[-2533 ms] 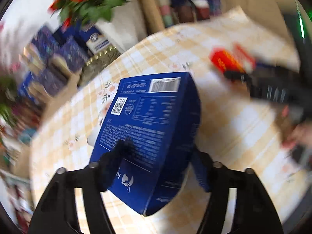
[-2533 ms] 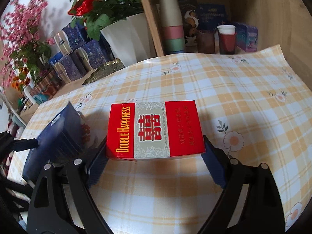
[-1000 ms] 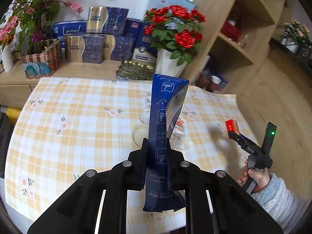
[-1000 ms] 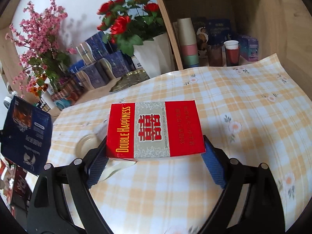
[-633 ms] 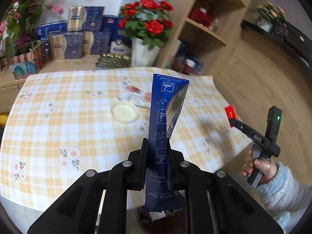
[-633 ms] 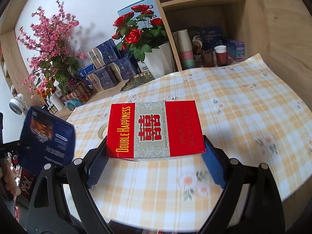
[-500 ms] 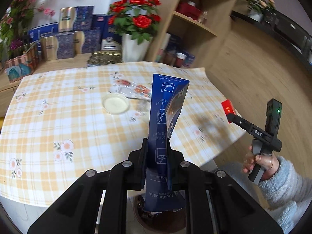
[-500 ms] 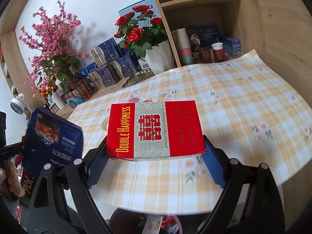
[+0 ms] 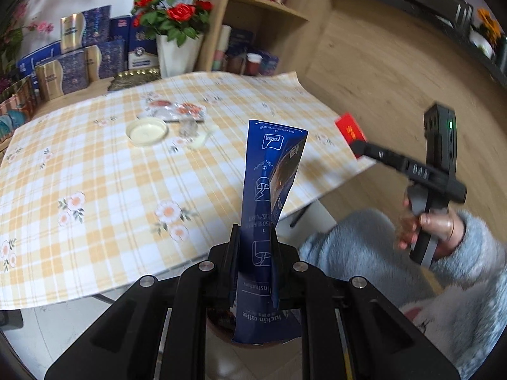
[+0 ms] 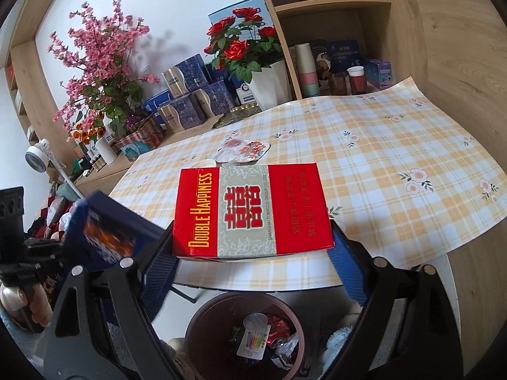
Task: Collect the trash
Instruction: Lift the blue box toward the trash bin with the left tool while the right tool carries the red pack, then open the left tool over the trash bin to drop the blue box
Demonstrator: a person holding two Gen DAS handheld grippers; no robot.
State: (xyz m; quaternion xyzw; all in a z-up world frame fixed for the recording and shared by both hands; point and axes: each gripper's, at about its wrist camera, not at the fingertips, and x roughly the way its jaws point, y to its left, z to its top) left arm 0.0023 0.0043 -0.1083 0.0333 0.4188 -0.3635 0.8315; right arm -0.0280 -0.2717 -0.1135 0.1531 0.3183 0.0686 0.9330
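Observation:
My left gripper [image 9: 255,250] is shut on a flattened blue coffee box [image 9: 269,186], held edge-on in front of the table; the box also shows in the right wrist view [image 10: 111,231]. My right gripper [image 10: 253,253] is shut on a red Double Happiness cigarette box [image 10: 250,210], held flat above a brown trash bin [image 10: 202,326] that stands on the floor below the table edge and holds several wrappers. The red box also shows in the left wrist view [image 9: 350,131]. A white lid [image 9: 146,128] and a clear flowered wrapper [image 9: 172,112] lie on the table.
The table has a yellow checked cloth [image 9: 95,174] whose edge overhangs near the bin. A white vase of red roses [image 10: 269,85], blue gift boxes [image 10: 187,95] and a wooden shelf with cups [image 10: 332,72] stand behind. My fleece-clad legs [image 9: 364,247] are at the right.
Both grippers have pulled back from the table with their boxes. The bin has come into the right wrist view below the red box.

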